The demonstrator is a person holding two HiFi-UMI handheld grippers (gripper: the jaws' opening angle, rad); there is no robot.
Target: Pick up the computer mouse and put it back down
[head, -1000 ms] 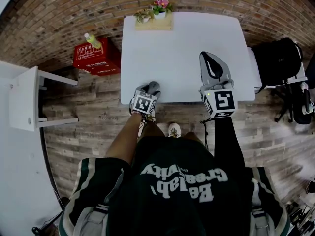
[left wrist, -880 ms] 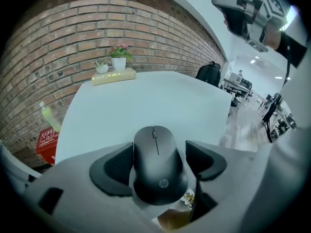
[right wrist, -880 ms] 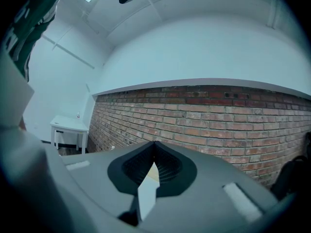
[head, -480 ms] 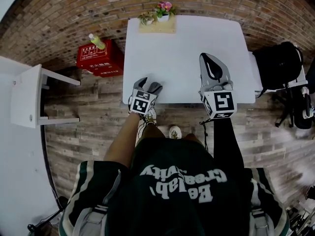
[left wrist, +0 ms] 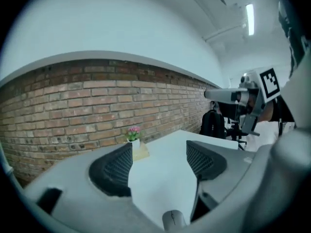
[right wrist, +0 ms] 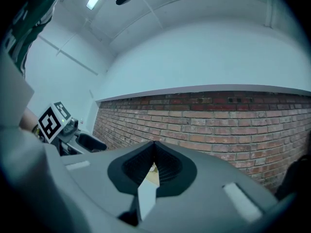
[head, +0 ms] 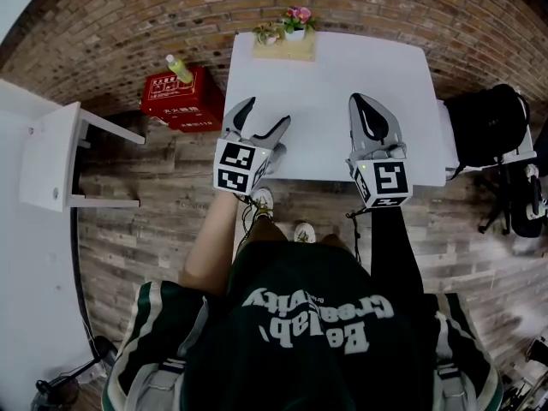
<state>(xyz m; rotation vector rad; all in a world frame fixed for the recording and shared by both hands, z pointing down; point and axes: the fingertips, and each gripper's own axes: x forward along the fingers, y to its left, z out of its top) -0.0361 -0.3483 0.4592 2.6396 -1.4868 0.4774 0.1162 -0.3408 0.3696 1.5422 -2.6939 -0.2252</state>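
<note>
The only writing large enough to read is the white print on the person's dark shirt [head: 308,315], upside down in the head view, which seems to say "Creativity" over "BeeLab". A red box [head: 175,99] on the floor off the tabletop's left edge carries pale characters too small to make out, and a bottle [head: 178,68] stands on it. Each gripper's cube shows only black-and-white square markers. The grey mouse [left wrist: 173,220] lies on the white tabletop [head: 334,75] by its near edge, toward the near-left corner. Only its far end shows in the left gripper view. A thin seam runs down its middle, so its long axis runs from the near edge toward the far edge, and the end in view points at the far edge. The left gripper [head: 266,112] hangs above it, tilted a little downward. Its jaws have just been opening and stand wide apart, with nothing between them but bare tabletop, and the mouse sits below them untouched. The right gripper [head: 361,101] is held level over the near-right part of the tabletop, jaws pressed together and empty. A wooden planter [head: 285,41] with pink flowers sits at the far edge near the far-left corner. A black backpack [head: 484,118] rests beyond the right edge.
</note>
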